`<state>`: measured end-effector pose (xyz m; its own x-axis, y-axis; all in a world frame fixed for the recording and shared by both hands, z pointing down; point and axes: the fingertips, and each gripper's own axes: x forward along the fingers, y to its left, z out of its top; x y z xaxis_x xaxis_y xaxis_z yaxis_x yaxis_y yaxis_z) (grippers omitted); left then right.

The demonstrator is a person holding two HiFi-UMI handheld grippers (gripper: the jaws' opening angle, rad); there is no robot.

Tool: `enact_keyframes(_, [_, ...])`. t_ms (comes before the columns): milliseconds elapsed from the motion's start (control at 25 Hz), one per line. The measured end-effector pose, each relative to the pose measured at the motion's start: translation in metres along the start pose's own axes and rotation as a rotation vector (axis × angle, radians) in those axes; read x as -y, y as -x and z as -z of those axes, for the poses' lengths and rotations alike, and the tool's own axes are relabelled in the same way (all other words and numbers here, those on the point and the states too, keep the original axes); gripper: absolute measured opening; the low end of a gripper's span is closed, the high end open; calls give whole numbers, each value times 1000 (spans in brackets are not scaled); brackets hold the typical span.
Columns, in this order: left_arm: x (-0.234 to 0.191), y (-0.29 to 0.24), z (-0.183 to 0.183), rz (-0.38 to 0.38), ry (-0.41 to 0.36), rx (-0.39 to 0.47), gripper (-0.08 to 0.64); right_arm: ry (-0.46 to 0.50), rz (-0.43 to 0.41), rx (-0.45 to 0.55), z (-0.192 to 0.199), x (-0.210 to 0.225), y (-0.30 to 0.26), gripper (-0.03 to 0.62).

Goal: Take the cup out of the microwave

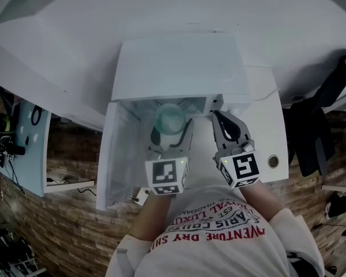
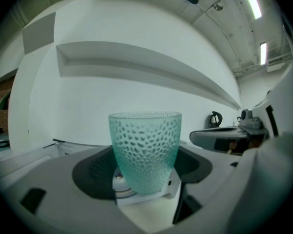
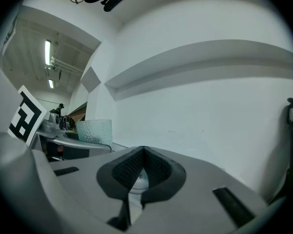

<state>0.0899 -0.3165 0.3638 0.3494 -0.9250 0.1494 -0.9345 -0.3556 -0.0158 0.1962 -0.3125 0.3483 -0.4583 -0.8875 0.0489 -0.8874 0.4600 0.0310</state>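
The white microwave sits square in the middle of the head view on its white cabinet, with the door swung wide open to the left and the pale cavity exposed. The person's printed white T-shirt fills the bottom of that picture, both arms reaching forward. On the person's left, the left gripper is clamped on the cup. Its two dark pads sit wide apart against the sides, and the cup stands upright between them, right at the mouth of the open oven. From the left gripper view it's a teal, dimpled, see-through cup, showing against the white wall and ledge behind rather than the oven's interior. Over on the right, the right gripper hangs just beside the oven's front right corner, jaws pressed together on nothing. The right gripper view confirms the pads meet, and the cup is off to its left.
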Motion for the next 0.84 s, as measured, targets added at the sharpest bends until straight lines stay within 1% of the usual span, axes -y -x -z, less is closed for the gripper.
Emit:
enact_keyframes(400, [5,1,5,6,5,-10,359,4,12,-8,3,3,3,5])
enact_keyframes(640, [10,1,10,14,21,-23,359,4,13,-15,7,5,7,5])
enact_keyframes(840, [14,1,11,14,11,-23,359,5,11,-19,9,7,10,5])
